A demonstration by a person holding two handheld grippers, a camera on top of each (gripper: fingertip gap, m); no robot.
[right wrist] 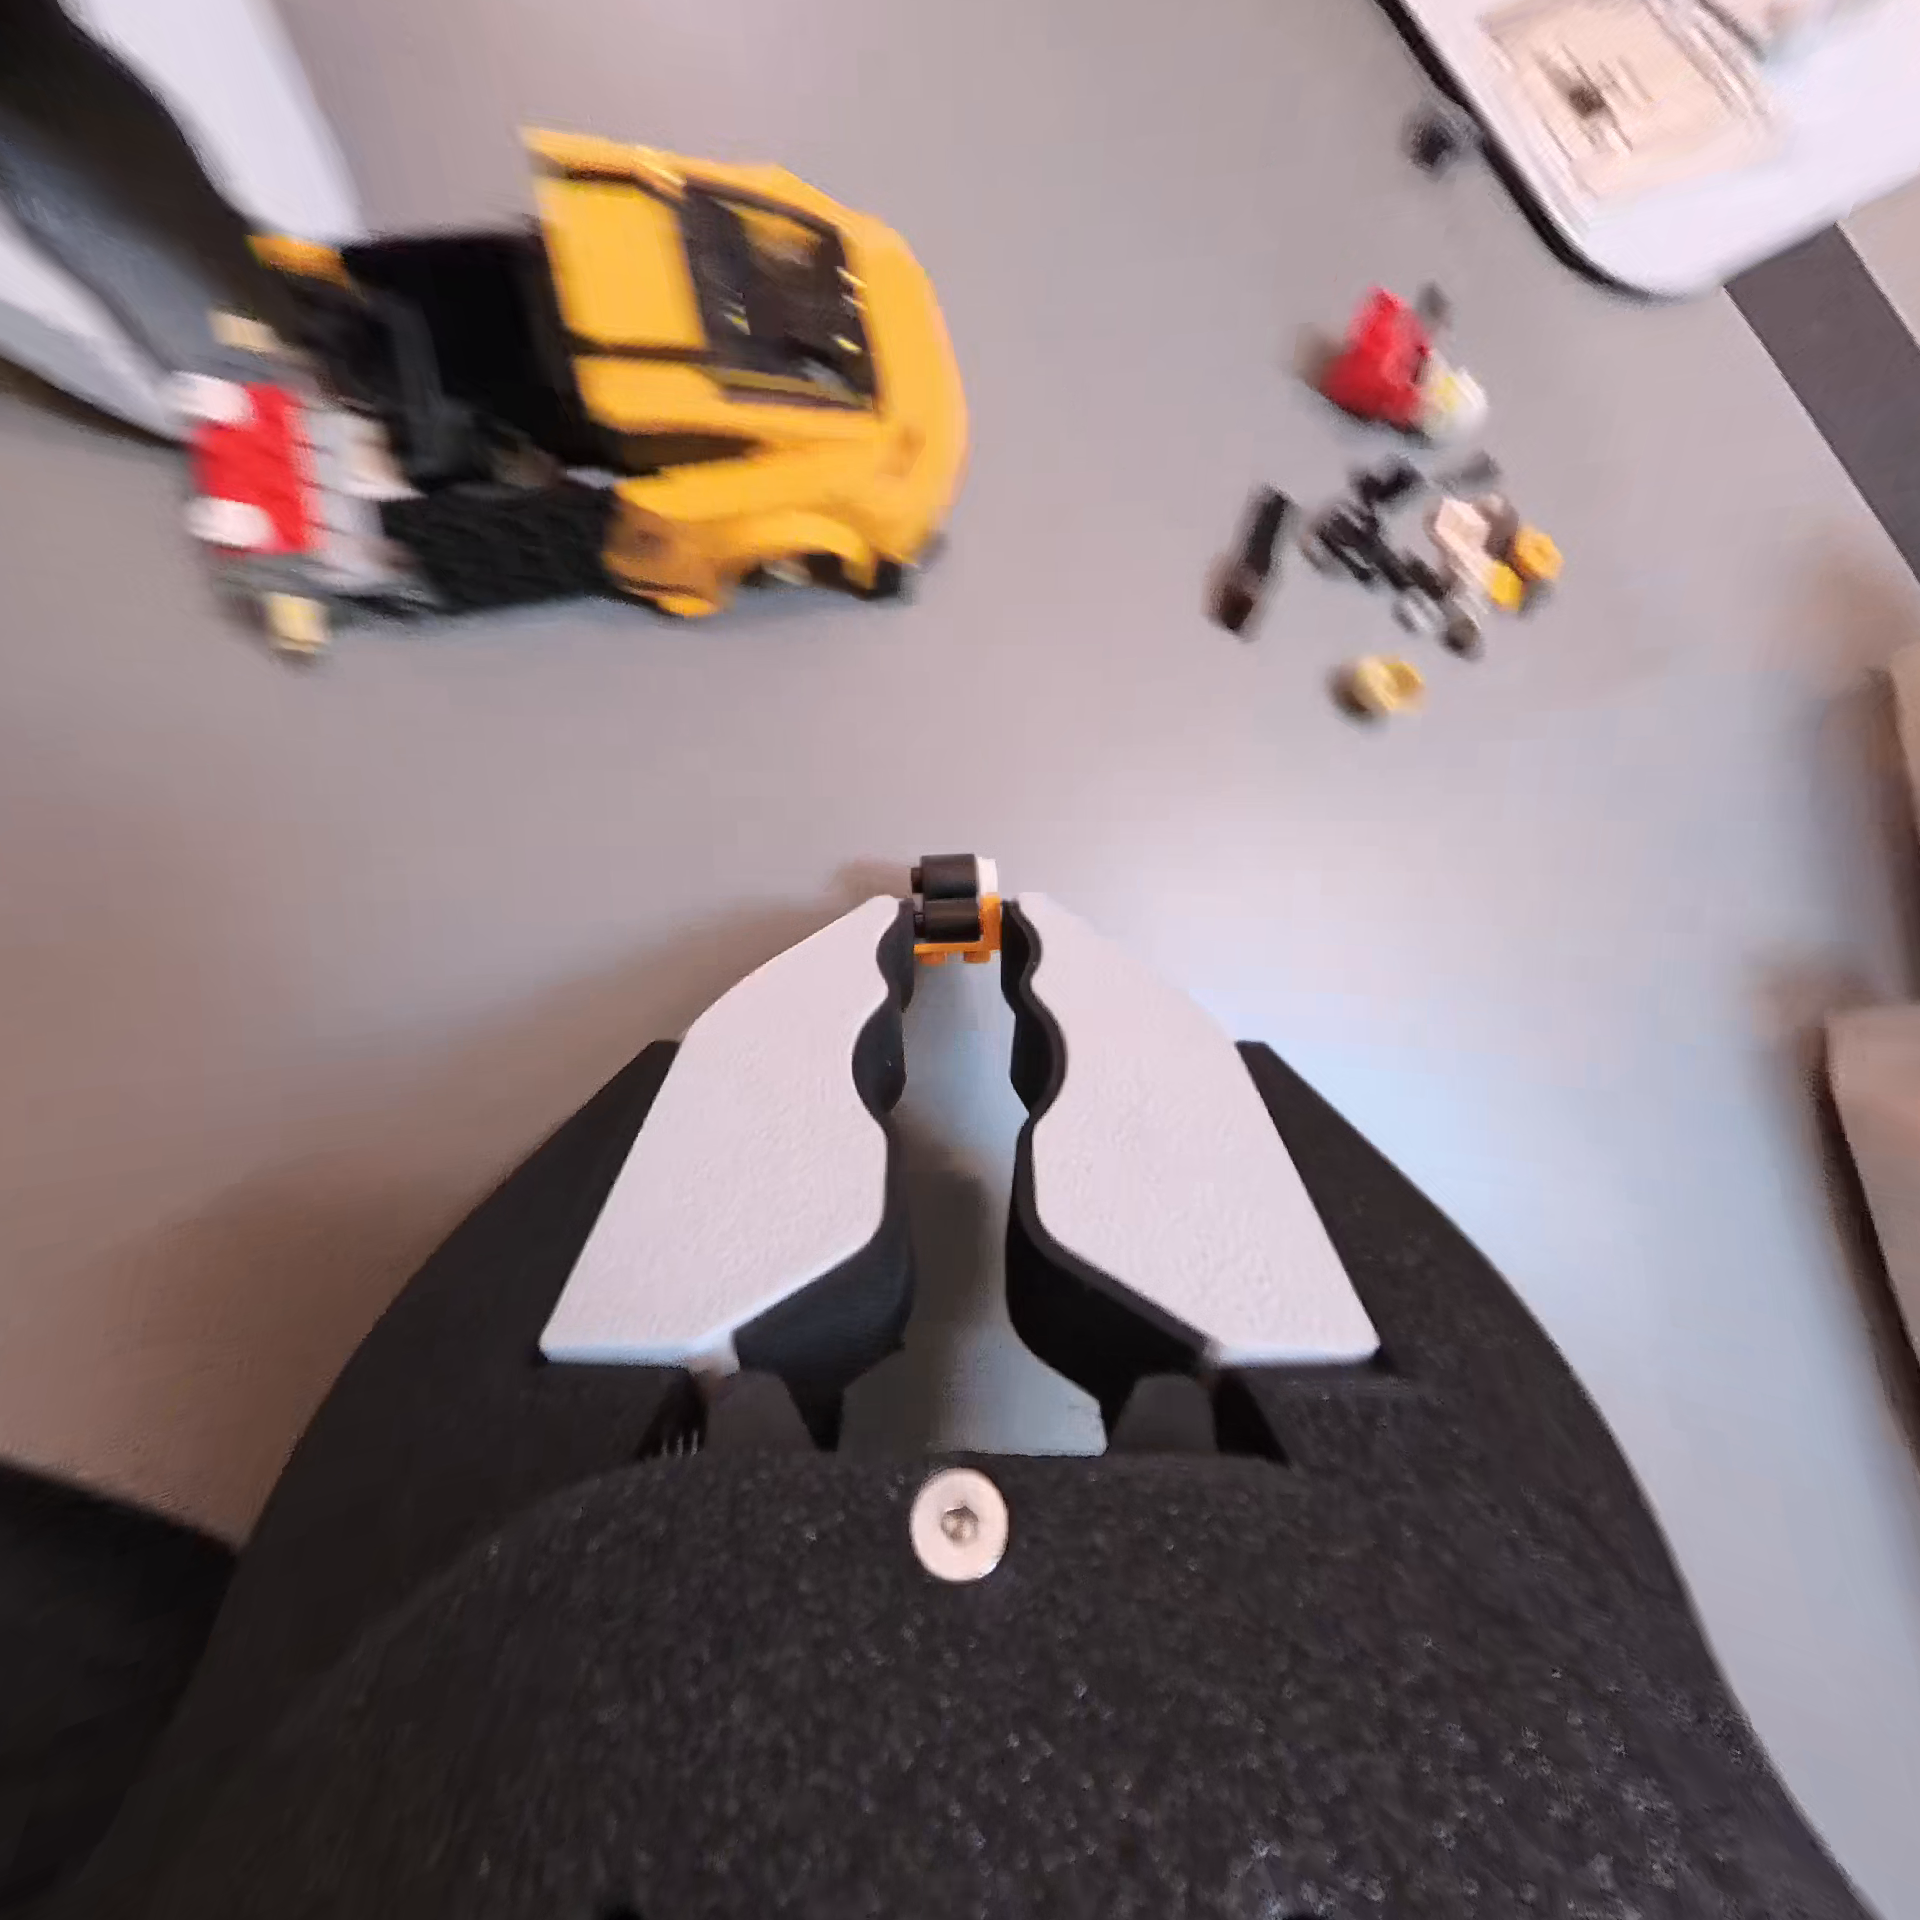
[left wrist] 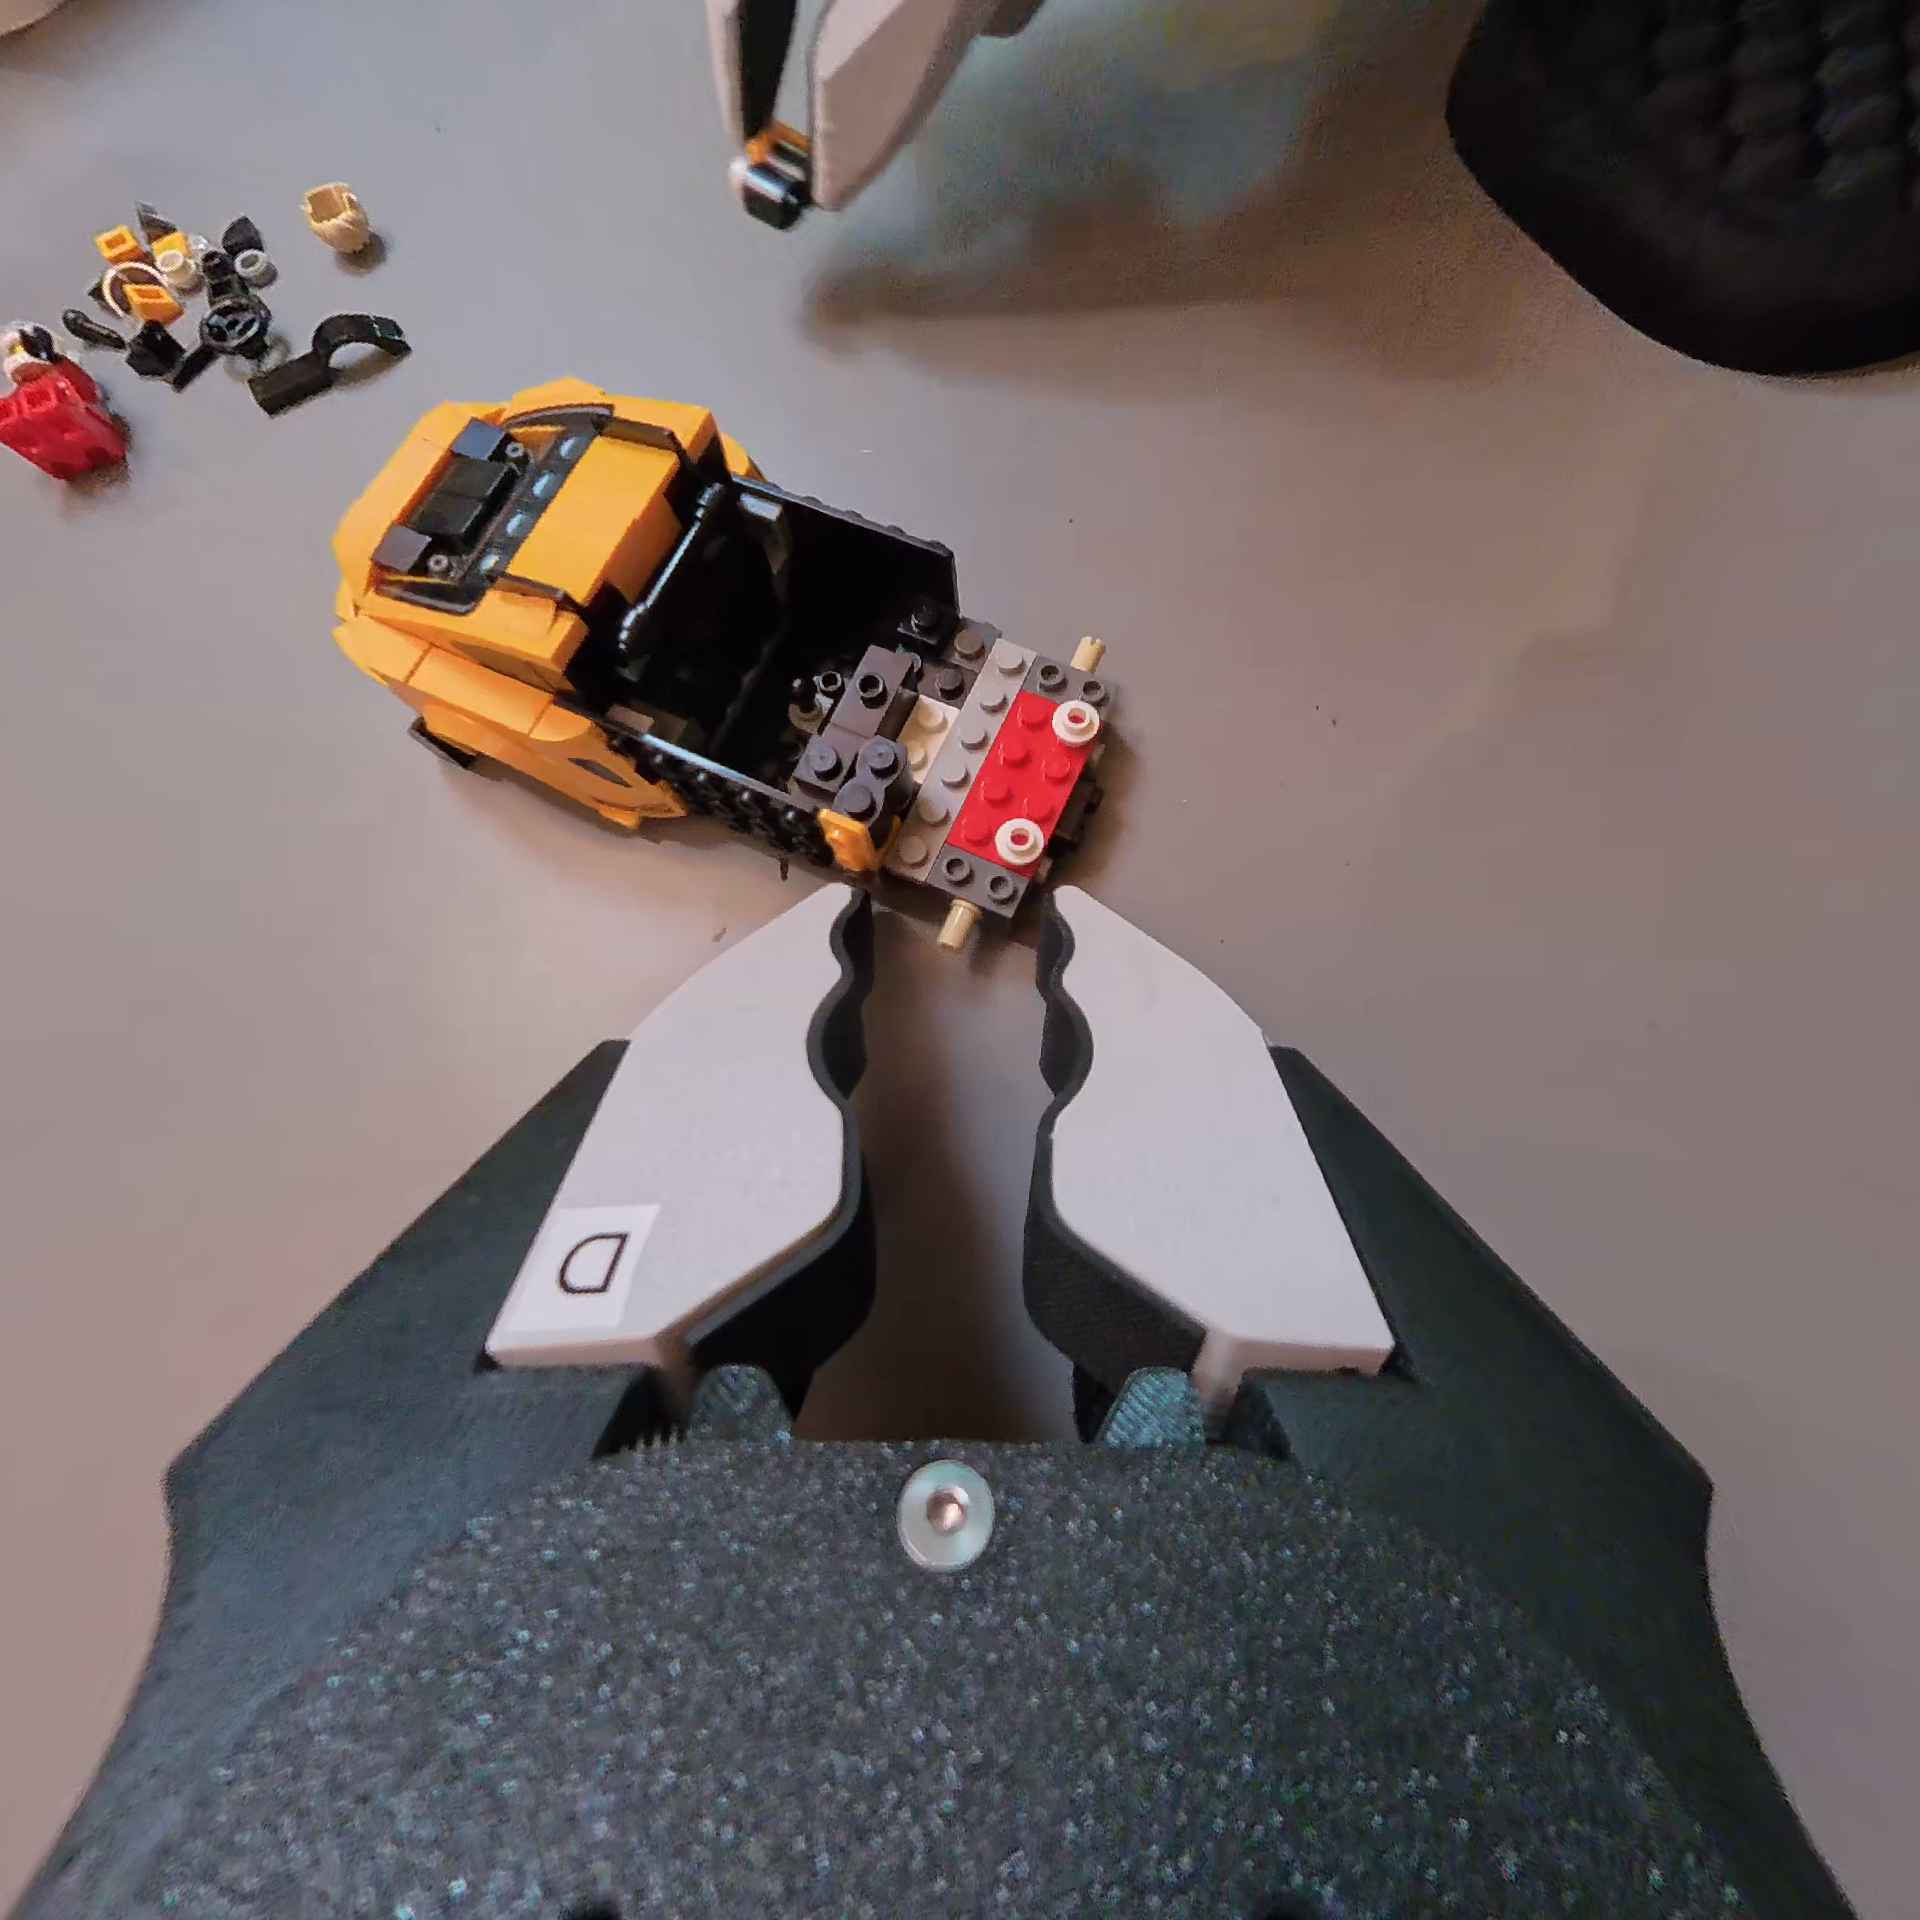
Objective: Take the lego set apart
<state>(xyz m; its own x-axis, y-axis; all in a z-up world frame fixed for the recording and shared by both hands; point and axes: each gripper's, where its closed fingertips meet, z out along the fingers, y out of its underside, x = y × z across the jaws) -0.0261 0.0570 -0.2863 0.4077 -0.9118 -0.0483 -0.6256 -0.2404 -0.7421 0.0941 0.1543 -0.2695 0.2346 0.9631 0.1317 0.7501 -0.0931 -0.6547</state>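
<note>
A partly stripped yellow and black lego car lies on the grey table, its open end showing a red plate and grey plates. My left gripper is open and empty, its tips just short of that open end, beside a tan axle pin. My right gripper is shut on a small orange, black and white lego piece, held above the table away from the car. It also shows at the top of the left wrist view.
A pile of loose removed pieces with a red part and a tan piece lies at the far left. A black object sits at the top right. A white sheet or tray lies beyond the loose pieces. One gripper's finger ends stand about 15 centimeters off the other's. The black object is about 20 centimeters from both grippers' fingertips.
</note>
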